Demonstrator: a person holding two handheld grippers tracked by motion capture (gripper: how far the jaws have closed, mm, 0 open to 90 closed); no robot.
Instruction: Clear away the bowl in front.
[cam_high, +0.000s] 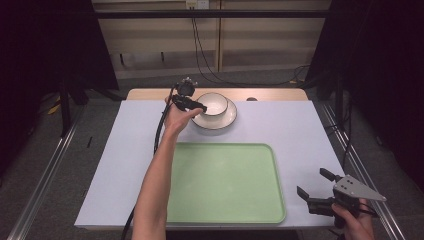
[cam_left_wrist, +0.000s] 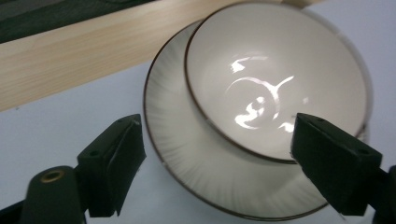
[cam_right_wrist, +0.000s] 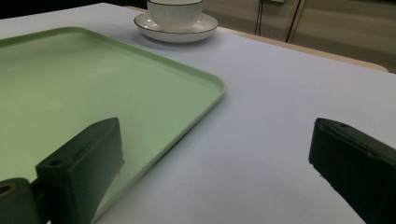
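A white bowl (cam_high: 214, 102) with a dark rim stands on a matching white saucer (cam_high: 226, 120) at the far middle of the table. My left gripper (cam_high: 199, 106) hovers over their left edge, open. In the left gripper view the bowl (cam_left_wrist: 280, 79) and saucer (cam_left_wrist: 187, 154) lie between the spread jaws of that gripper (cam_left_wrist: 219, 156), one jaw over the bowl's inside and one outside the saucer, with no pad pressing. Near the table's front right corner my right gripper (cam_high: 315, 183) is held open and empty. From the right gripper view, bowl (cam_right_wrist: 175, 14) and saucer (cam_right_wrist: 205, 25) sit far off.
A large pale green tray (cam_high: 225, 182) lies bare at the front middle of the table, left of the right gripper (cam_right_wrist: 215, 163). A light sheet (cam_high: 300, 135) covers the table, and a wooden strip (cam_high: 270, 94) shows along its far edge.
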